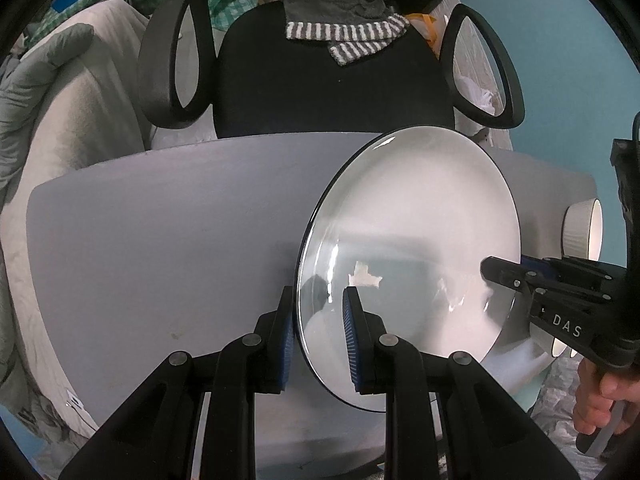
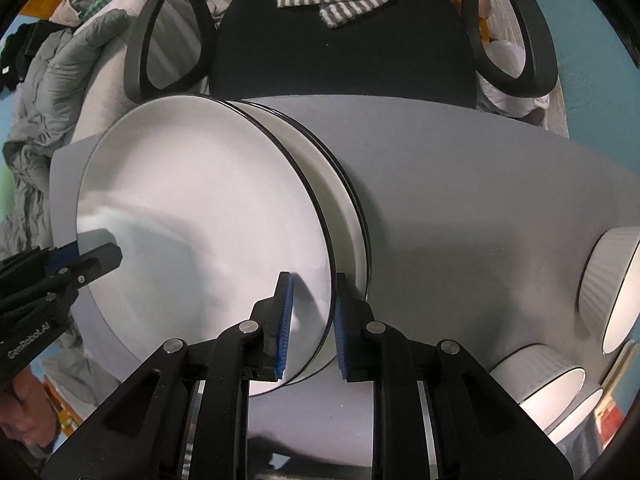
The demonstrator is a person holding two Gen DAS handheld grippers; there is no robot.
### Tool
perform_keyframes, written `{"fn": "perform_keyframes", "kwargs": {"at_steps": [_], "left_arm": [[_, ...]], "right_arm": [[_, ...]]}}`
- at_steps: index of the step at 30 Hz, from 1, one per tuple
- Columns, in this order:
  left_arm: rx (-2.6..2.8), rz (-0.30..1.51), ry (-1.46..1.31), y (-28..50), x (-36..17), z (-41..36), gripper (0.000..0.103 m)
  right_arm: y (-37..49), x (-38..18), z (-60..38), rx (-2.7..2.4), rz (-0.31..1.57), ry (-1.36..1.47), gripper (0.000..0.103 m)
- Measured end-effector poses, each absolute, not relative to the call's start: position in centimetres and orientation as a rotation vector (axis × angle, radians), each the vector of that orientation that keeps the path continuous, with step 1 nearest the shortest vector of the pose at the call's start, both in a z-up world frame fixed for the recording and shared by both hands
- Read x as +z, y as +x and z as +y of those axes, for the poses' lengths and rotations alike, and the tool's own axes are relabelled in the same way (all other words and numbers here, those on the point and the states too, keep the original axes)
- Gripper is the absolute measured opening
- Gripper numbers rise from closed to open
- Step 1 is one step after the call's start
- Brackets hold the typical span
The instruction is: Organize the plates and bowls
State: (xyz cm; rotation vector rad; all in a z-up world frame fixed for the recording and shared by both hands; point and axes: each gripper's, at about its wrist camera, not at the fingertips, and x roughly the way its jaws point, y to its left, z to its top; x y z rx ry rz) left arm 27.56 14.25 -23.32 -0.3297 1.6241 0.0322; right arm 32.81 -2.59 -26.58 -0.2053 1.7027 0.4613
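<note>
A white plate with a black rim is held up above the grey table. My left gripper straddles its left rim, blue pads on both sides with a small gap. My right gripper straddles its right rim the same way. Each gripper shows in the other's view, the right one and the left one. Under the held plate lies a stack of similar plates. White ribbed bowls stand at the table's right; one shows in the left wrist view.
A black office chair with a striped cloth on it stands behind the table. A grey padded jacket and bedding lie at the left. More bowls sit near the table's front right edge.
</note>
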Motion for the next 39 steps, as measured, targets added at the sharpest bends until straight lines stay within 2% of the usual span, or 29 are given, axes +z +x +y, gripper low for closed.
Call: {"fn": "perform_keyframes", "kwargs": {"at_steps": [6,9,17,27,31,39], "left_arm": [[0.024,1.628,-0.332,27.7,-23.4,14.3,0.022],[0.024,1.631,-0.324,27.6,-23.6,14.1,0.022],[0.019,1.64,-0.313,27.8,-23.7,13.8,0.026],[0.009,1.63,-0.291,27.7,-23.5,13.4,0.026],[0.003,1.632,-0.266,27.7,-23.5,12.8,0.027],[0.004,1.623,-0.218,27.1,-23.1,12.3,0.029]], "right_arm": [[33.2,-26.5,-2.6,0.445,1.718,-0.189,0.018],[33.1,-26.4,-2.4,0.438,1.718,-0.204,0.023],[31.8,-25.9,-0.7,0.421,1.682,-0.32,0.047],[30.7,-24.9,-0.1,0.363,1.612,-0.399,0.049],[30.1,-24.3,0.3,0.334,1.552,-0.473,0.062],[29.4,-23.2,-0.6,0.301,1.508,-0.431,0.061]]}}
